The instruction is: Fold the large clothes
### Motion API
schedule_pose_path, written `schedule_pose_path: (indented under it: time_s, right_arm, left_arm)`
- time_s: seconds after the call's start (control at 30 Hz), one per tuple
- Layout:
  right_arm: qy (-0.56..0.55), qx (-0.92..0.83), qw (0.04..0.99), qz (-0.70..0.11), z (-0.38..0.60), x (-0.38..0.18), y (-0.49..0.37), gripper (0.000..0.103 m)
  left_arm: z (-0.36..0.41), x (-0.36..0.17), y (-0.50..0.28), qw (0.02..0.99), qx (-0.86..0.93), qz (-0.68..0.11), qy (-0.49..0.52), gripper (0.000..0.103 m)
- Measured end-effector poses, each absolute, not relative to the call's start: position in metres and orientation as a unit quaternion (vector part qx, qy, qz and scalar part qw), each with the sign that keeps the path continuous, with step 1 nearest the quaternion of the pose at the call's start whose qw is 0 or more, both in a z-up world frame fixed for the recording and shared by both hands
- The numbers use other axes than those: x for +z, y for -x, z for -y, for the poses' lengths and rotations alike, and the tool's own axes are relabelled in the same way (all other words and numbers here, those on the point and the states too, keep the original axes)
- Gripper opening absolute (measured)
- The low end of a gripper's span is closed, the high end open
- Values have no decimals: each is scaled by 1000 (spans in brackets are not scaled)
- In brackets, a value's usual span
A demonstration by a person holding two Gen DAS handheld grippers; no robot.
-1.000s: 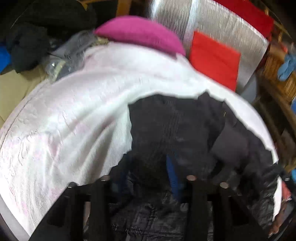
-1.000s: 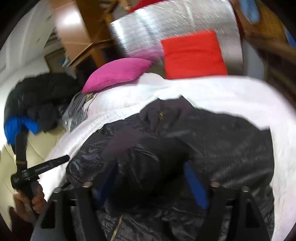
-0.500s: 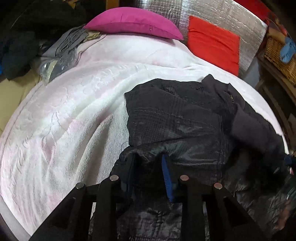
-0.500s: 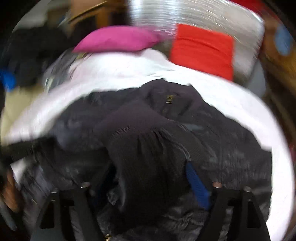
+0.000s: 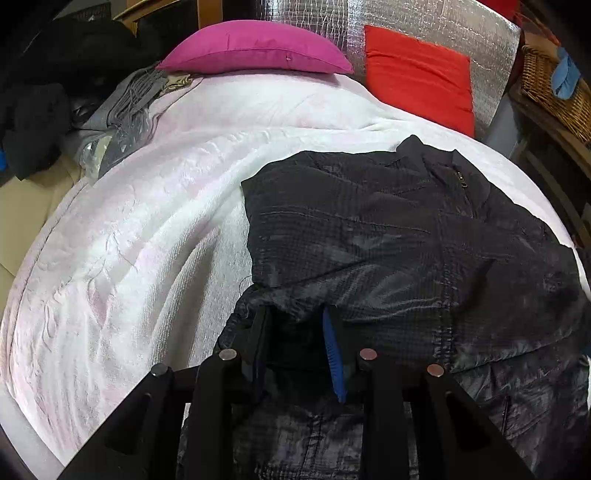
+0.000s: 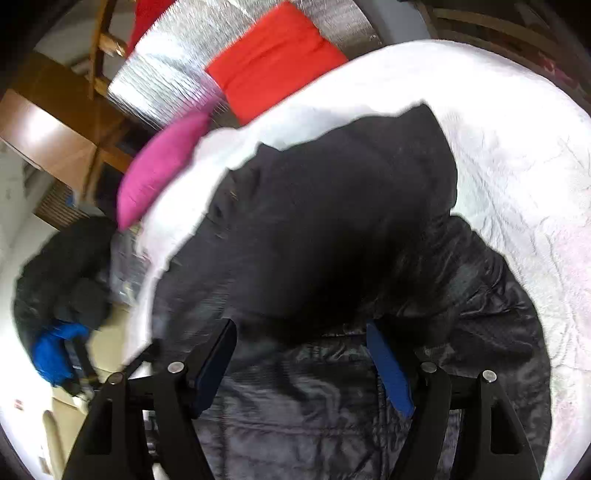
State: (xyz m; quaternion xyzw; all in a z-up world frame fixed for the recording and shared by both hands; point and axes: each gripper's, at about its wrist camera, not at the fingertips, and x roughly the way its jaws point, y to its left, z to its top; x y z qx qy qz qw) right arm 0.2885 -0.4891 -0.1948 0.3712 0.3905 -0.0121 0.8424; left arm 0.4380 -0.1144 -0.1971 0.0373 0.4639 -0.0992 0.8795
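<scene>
A black quilted jacket (image 5: 388, 240) lies on the white blanket (image 5: 147, 240) of a bed, its collar and zip towards the far side. Low in the left wrist view, my left gripper (image 5: 293, 325) is shut on a bunched fold of the jacket's near left edge, with cloth filling the narrow gap beside the blue pad (image 5: 334, 354). In the right wrist view the jacket (image 6: 332, 221) fills the middle, a dark matte part folded over the shiny quilting. My right gripper (image 6: 300, 328) hovers over it, jaws wide and opening. Cloth lies flat beneath them and the pads (image 6: 388, 369) do not press it.
A pink pillow (image 5: 255, 48) and a red cushion (image 5: 417, 77) sit at the head of the bed against a silver foil panel (image 5: 424, 22). Grey clothes (image 5: 122, 107) and a dark clothes heap (image 5: 55, 92) lie at the left. A wicker basket (image 5: 546, 85) stands at the right.
The right view has rolled and swung across the jacket. The sleeve bunched between its jaws now lies spread ahead of them. The left jaws narrowed on the fold and stayed in place.
</scene>
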Motion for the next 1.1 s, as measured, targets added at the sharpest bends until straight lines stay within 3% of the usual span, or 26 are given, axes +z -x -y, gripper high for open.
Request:
schedule_pose_path:
  time_s: [0.13, 0.3, 0.33, 0.4, 0.43, 0.47, 0.5, 0.53, 0.57, 0.67, 0.77, 0.9, 1.0, 1.1]
  right_arm:
    - [-406, -11, 833, -377, 510, -189, -287, 81]
    - [-507, -1, 781, -365, 537, -228, -302, 81]
    - [-524, 2, 774, -355, 540, -233, -303, 81]
    - [-541, 10, 772, -334, 544, -234, -302, 79]
    - [-531, 9, 782, -327, 544, -229, -300, 71]
    - [-518, 5, 791, -325, 543, -224, -300, 61]
    - [-497, -3, 806, -323, 541, -217, -300, 53]
    - [-479, -10, 816, -322, 540, -212, -300, 33]
    - [-456, -20, 830, -322, 537, -206, -300, 26]
    - [-383, -57, 864, -323, 527, -191, -302, 25]
    - [-344, -80, 879, -319, 523, -185, -305, 25]
    - [-318, -112, 880, -334, 527, -193, -314, 25]
    - [-314, -121, 860, -382, 529, -210, -324, 25]
    - [-335, -103, 860, -372, 533, -200, -318, 27]
  left_arm:
    - [114, -197, -438, 880, -99, -463, -35, 30]
    - [108, -193, -438, 882, -104, -459, -12, 30]
    - [107, -192, -437, 883, -104, -457, -12, 32]
    - [107, -188, -436, 887, -104, -450, -10, 49]
    - [107, -185, -434, 891, -102, -441, -11, 62]
    - [107, -181, -432, 897, -100, -431, -12, 67]
    - [107, -175, -428, 906, -95, -412, -16, 67]
    - [108, -169, -424, 915, -91, -392, -22, 67]
    - [108, -164, -422, 921, -89, -378, -26, 70]
    - [112, -157, -416, 933, -96, -346, -27, 77]
    - [123, -169, -422, 918, -115, -378, -35, 77]
    - [140, -190, -429, 897, -123, -419, -65, 77]
    - [148, -195, -428, 898, -113, -418, -83, 77]
    - [150, -194, -426, 900, -113, -413, -87, 78]
